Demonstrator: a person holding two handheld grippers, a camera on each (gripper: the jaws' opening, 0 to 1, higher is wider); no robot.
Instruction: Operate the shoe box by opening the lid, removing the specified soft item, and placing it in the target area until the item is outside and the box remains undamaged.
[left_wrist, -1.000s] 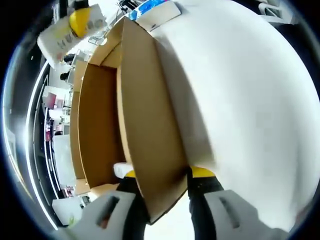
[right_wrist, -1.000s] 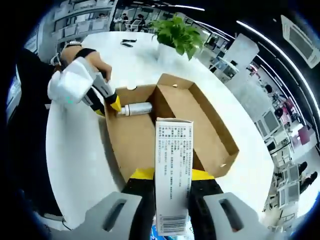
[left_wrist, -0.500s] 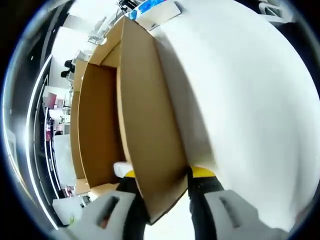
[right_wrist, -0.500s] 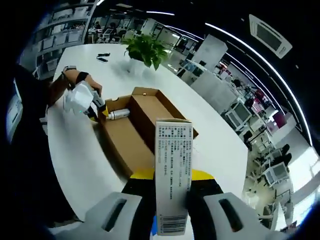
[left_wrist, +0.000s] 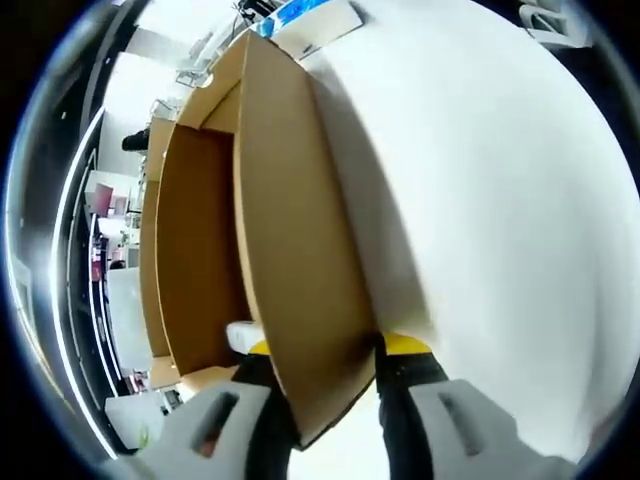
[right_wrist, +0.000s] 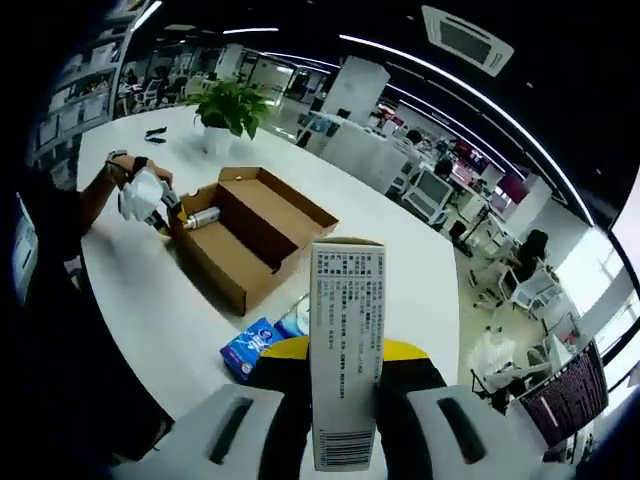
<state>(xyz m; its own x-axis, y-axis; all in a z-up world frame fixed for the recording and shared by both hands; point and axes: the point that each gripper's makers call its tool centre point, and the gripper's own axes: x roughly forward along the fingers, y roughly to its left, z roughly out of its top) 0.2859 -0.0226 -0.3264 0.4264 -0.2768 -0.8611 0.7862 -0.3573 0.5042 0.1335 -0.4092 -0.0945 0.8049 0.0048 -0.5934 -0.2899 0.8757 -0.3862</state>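
The right gripper (right_wrist: 345, 350) clamps a tall white printed carton (right_wrist: 346, 340) above the white table (right_wrist: 390, 250), well apart from the open brown cardboard shoe box (right_wrist: 250, 225). The left gripper (left_wrist: 320, 345) grips that box's side wall (left_wrist: 300, 270); a blue packet (right_wrist: 252, 350) lies just beside the box.

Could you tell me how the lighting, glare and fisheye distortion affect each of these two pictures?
Left gripper view: the white table is nearly blown out, the shoe box wall throws a soft shadow on it, and the box edges bow strongly. Right gripper view: bright ceiling strips curve across a dark ceiling, the carton in the right gripper is sharp, and the distant left gripper is small and soft.
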